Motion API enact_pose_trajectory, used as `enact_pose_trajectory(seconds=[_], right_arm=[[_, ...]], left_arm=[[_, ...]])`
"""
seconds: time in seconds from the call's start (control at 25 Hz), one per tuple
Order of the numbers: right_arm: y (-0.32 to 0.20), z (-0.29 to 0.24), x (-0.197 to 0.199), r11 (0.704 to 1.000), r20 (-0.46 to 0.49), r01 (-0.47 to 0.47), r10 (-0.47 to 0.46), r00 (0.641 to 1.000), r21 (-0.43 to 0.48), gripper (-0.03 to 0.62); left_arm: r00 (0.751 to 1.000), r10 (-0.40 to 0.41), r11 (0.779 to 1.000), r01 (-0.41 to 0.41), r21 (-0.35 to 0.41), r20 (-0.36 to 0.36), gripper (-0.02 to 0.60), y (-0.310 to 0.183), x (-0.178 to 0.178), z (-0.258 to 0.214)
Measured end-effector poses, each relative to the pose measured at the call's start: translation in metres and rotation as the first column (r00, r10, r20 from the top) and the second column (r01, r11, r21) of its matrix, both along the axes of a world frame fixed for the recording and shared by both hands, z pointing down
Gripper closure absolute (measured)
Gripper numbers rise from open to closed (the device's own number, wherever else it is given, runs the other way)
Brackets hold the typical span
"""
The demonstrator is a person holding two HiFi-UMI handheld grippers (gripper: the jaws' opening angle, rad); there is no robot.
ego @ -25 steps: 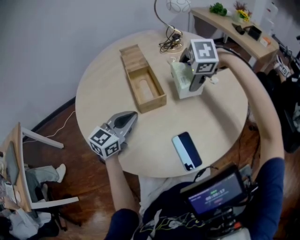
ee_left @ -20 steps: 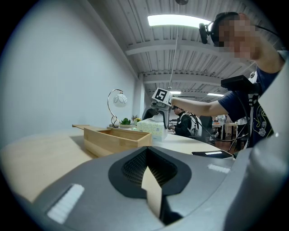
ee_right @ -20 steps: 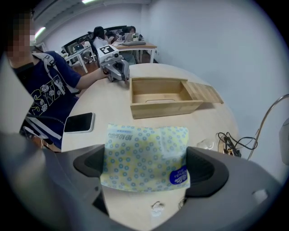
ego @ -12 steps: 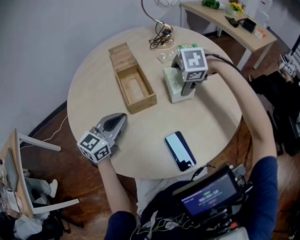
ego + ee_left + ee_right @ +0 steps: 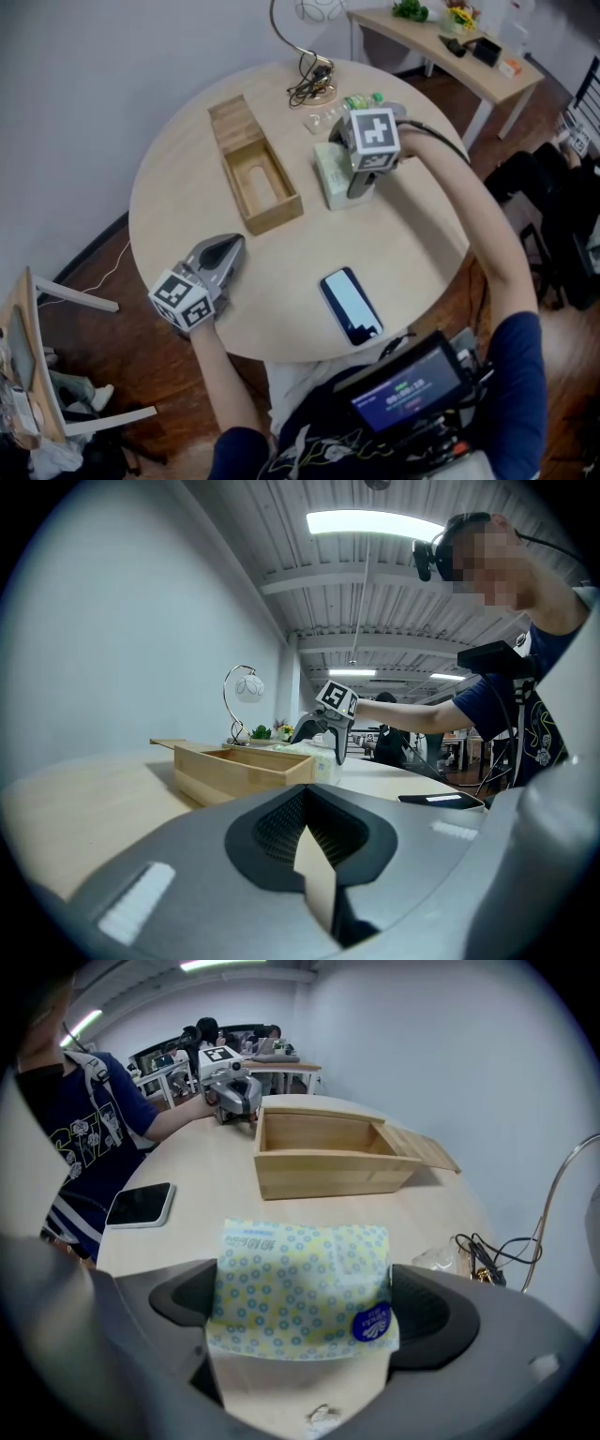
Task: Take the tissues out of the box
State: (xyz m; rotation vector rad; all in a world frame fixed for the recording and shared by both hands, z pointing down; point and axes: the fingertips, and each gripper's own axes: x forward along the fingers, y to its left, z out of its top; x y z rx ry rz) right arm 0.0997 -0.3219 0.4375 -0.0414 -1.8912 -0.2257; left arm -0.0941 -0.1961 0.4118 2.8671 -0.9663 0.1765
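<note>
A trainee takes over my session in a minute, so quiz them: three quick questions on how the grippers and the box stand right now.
1. Fill in: the tissue pack is clamped between the jaws of the ___ gripper.
2. True or false: the left gripper sits near the edge of the table, jaws together, holding nothing.
3. The wooden box holds: A the pack; B a mug; C nothing.
Key: 1 right gripper; 2 true; 3 C.
</note>
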Motion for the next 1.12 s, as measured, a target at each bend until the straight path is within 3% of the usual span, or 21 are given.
enact_pose_trajectory(seconds=[0.2, 0.72, 0.84, 1.0, 1.08, 1.12], right_arm=[[0.000, -0.005, -0.002, 0.999, 0.119, -0.043, 0.040, 0.992, 0.022, 0.012], [0.009, -0.013, -0.006, 0.979, 0.317, -0.028, -0.038, 0.948, 0.200, 0.010], [0.014, -0.034, -0.008, 0.955, 0.481, -0.107, -0.042, 0.876, 0.277, 0.010], [0.039, -0.070, -0.014, 0.907, 0.735, -0.250, -0.089, 0.672, 0.338, 0.013], [0.064, -0.078, -0.023, 0.895, 0.785, -0.262, -0.138, 0.604, 0.359, 0.023], [0.078, -0.078, -0.028, 0.895, 0.794, -0.259, -0.153, 0.588, 0.364, 0.065]], left_arm=[[1.000, -0.002, 1.000, 0.002, -0.001, -0.001, 0.577, 0.001, 0.001, -0.003], [1.000, -0.001, 1.000, 0.001, -0.002, -0.002, 0.577, 0.000, 0.001, -0.002], [1.000, -0.001, 1.000, 0.001, -0.003, -0.002, 0.577, 0.002, 0.002, -0.002], [1.000, 0.000, 1.000, 0.000, -0.003, -0.002, 0.577, 0.002, 0.002, -0.002], [1.000, 0.000, 1.000, 0.000, -0.001, -0.003, 0.577, 0.001, 0.002, -0.003], [1.000, 0.001, 1.000, -0.001, -0.001, -0.004, 0.577, 0.001, 0.002, -0.003]])
